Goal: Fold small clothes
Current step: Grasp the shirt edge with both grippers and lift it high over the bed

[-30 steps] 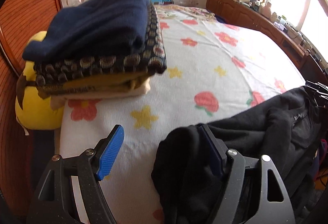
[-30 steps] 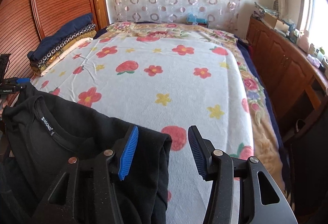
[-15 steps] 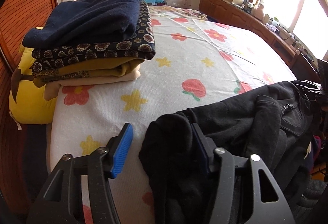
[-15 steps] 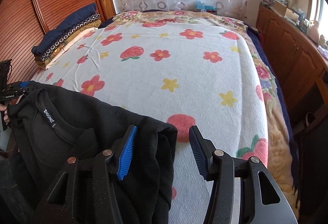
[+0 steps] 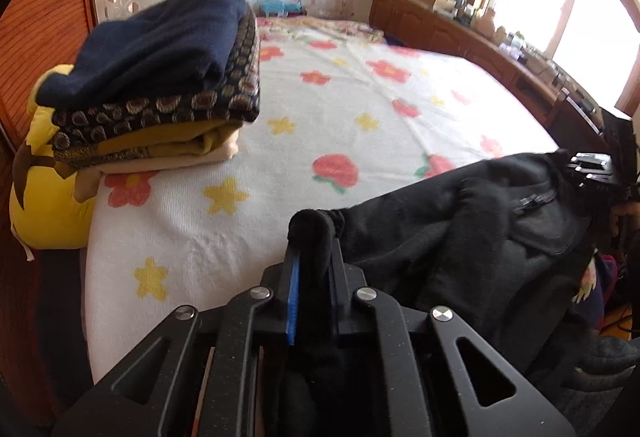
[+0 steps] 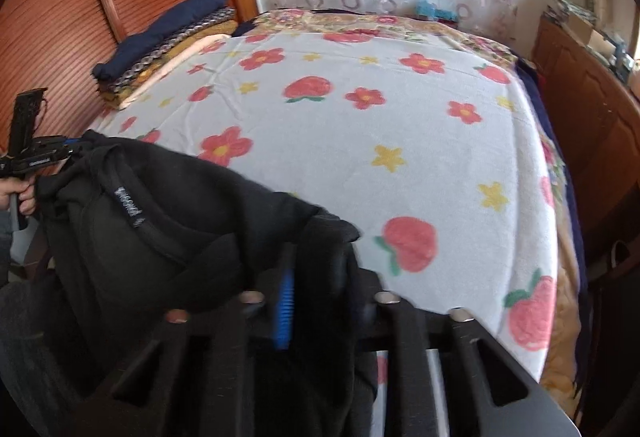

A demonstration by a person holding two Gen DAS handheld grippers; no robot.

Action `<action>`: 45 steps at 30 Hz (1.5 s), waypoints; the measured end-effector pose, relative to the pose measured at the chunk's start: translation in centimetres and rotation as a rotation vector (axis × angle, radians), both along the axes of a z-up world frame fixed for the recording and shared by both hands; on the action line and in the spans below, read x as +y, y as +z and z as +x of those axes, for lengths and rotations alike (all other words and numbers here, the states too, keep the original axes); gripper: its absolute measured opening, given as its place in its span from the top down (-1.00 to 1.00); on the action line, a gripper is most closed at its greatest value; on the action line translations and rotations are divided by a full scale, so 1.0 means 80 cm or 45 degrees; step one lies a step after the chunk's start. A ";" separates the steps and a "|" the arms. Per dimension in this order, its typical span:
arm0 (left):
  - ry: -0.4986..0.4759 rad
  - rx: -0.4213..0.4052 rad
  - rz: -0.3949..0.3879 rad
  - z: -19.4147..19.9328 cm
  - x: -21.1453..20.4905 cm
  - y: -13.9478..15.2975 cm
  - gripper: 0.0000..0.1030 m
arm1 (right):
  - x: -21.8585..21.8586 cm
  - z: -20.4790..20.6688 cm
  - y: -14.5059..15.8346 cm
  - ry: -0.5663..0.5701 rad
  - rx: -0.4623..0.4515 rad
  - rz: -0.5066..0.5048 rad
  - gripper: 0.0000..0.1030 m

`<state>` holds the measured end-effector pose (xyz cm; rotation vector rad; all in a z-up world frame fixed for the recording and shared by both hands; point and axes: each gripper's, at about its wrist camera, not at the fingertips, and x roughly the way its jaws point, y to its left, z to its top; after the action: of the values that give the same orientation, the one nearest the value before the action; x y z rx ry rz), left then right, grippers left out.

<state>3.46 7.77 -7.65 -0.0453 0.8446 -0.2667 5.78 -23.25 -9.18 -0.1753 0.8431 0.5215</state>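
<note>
Right now both grippers pinch the same black garment [image 5: 460, 237] at the near edge of the bed [image 5: 360, 125]. In the left wrist view, the left gripper [image 5: 314, 269] has its jaws closing on a bunched corner of the black fabric, which bulges out above the blue pads and fills the narrow gap between them. From there the garment stretches toward 3 o'clock, where the other gripper shows dark and small at the frame's edge. In the right wrist view, the right gripper [image 6: 310, 289] is likewise closing its jaws, with a thick fold of the same fabric between the pads; one blue pad shows beside the cloth, the other is hidden by it. The garment hangs slack between the two, its neckline and a small white label turned up toward 10 o'clock, where a hand [image 6: 16, 193] grips the left tool's handle.

The bed carries a white blanket printed with red flowers, strawberries and yellow stars. At 10 o'clock in the left wrist view sits a stack of folded clothes [image 5: 160, 85]: navy on top, then a dark patterned piece, then mustard and cream layers. A yellow plush toy [image 5: 44, 193] lies just beside the stack, off the bed's edge. A wooden cabinet [image 5: 460, 33] runs along the window side at 2 o'clock.
</note>
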 end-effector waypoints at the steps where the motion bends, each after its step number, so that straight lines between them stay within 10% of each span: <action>1: -0.002 -0.030 -0.022 -0.008 -0.001 0.010 0.77 | 0.001 -0.006 0.003 0.001 -0.021 -0.005 0.72; 15: -0.037 -0.682 -0.194 -0.134 0.003 0.255 0.78 | -0.047 -0.174 0.216 -0.051 -0.557 0.225 0.77; 25: -0.017 -1.003 -0.148 -0.185 0.024 0.373 0.78 | -0.052 -0.262 0.355 -0.052 -0.908 0.153 0.77; 36: 0.024 -1.111 -0.126 -0.178 0.038 0.410 0.78 | -0.016 -0.298 0.399 -0.025 -1.072 0.058 0.77; 45: 0.089 -0.939 -0.035 -0.006 0.019 0.347 0.78 | 0.000 -0.172 0.375 -0.066 -0.927 -0.019 0.76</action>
<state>2.99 9.27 20.10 -0.0002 0.1062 -0.2057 -7.98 -23.26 20.80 -0.3306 0.1402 0.3606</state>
